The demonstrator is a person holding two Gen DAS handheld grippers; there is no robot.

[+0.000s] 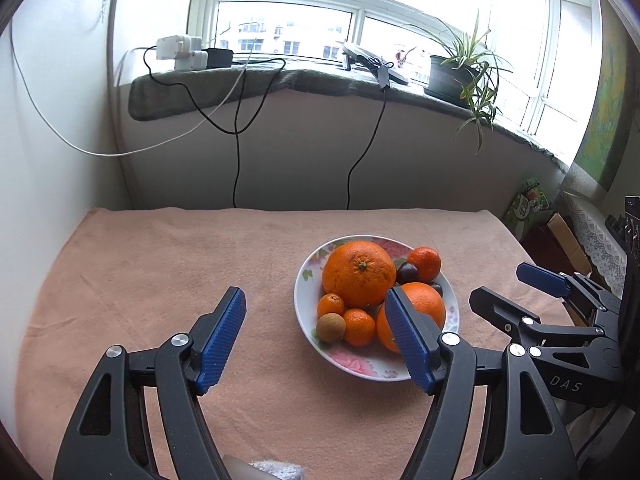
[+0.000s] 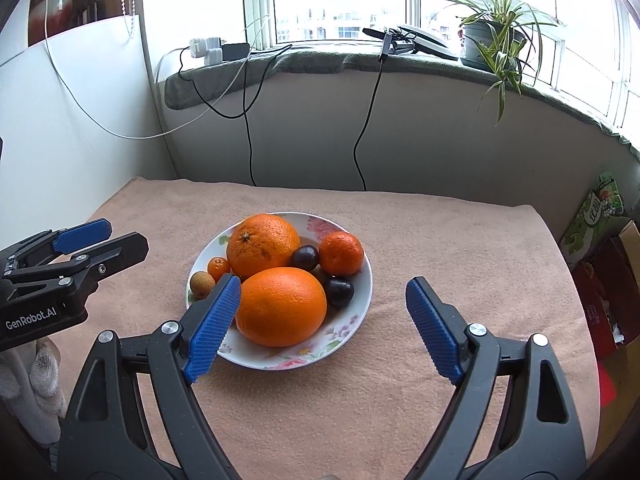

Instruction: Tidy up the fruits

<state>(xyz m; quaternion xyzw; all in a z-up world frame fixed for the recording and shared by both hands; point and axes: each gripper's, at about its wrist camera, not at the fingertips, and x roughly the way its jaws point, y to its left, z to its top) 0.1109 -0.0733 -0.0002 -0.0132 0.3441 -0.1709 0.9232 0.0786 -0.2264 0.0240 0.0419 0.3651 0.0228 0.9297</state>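
Note:
A white floral bowl on the pink cloth holds two big oranges, several small mandarins, two dark plums and a brown longan. My left gripper is open and empty, above the cloth just left of the bowl; it also shows in the right wrist view. My right gripper is open and empty, its jaws spread over the near side of the bowl; it also shows in the left wrist view.
The pink cloth covers the table up to a wall with hanging cables. A windowsill above holds chargers and a potted plant. Boxes stand off the table's right edge.

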